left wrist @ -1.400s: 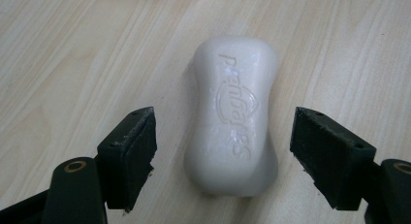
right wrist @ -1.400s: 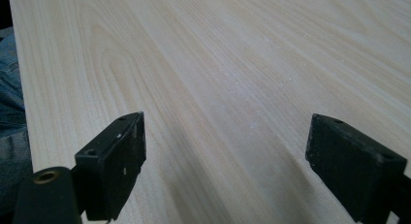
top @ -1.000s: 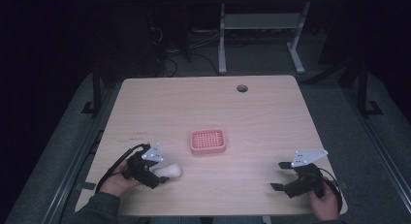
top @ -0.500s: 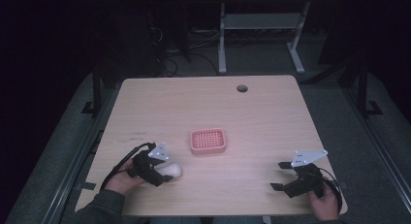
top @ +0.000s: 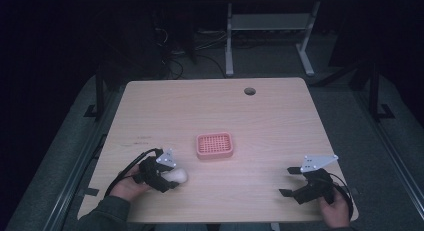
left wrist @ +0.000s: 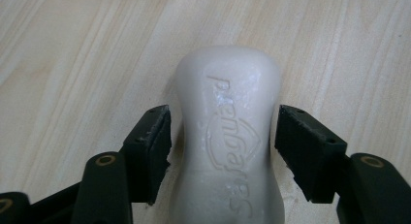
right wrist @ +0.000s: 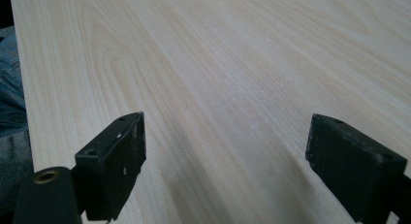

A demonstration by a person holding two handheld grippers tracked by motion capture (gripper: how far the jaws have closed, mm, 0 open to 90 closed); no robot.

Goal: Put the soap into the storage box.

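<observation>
A white bar of soap (top: 177, 175) with an embossed logo lies flat on the wooden table (top: 260, 126) near its front left corner. My left gripper (top: 170, 180) straddles it. In the left gripper view the soap (left wrist: 228, 103) sits between the two black pads (left wrist: 152, 146), which have just been closing. A thin gap still shows at the left pad, and the right pad is almost against the bar. A pink slotted soap dish (top: 214, 145) stands empty at mid-table, right of and beyond the soap. My right gripper (top: 285, 181) rests open near the front right, with only bare wood between its pads (right wrist: 116, 161).
A round cable hole (top: 249, 91) sits near the table's far edge. Behind the table stand the grey legs of another desk (top: 229, 46) on a dark floor. The person's sleeve (top: 107, 216) comes in at the bottom left.
The left gripper has slid forward over the soap, and its jaws have narrowed around the bar. The right gripper and the pink dish have not moved.
</observation>
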